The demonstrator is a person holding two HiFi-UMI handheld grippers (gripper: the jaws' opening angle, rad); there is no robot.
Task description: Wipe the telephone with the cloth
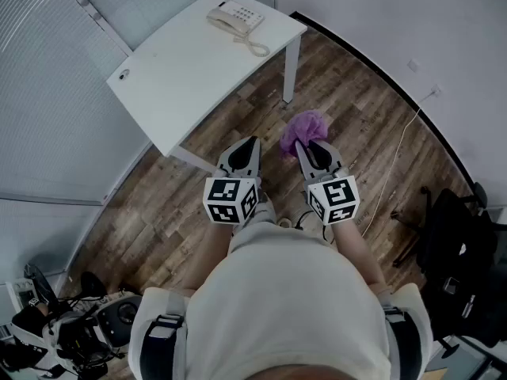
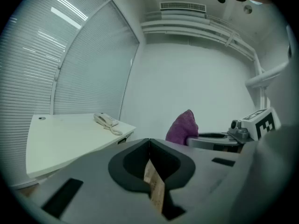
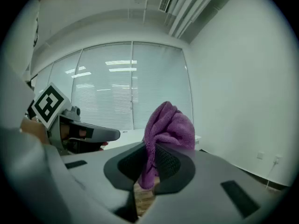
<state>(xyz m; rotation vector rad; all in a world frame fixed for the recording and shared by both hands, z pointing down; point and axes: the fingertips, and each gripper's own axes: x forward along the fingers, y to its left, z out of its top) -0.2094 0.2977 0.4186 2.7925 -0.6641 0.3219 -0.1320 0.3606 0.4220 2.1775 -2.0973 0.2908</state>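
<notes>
1. Head view: the telephone (image 1: 235,16) sits at the far corner of the white surface (image 1: 182,77), well ahead of both tools. The left tool (image 1: 253,142) and the right tool (image 1: 304,146) hang side by side over the floor.
2. Left gripper view: its jaws are pressed together on nothing, with the telephone ahead and to the left.
3. Right gripper view: its jaws pinch the purple cloth (image 3: 168,125), which bunches loosely above the tips. I'd worry that the bunch snags the coiled cord (image 1: 255,47), or shoves the unsteadied telephone off the surface.
</notes>
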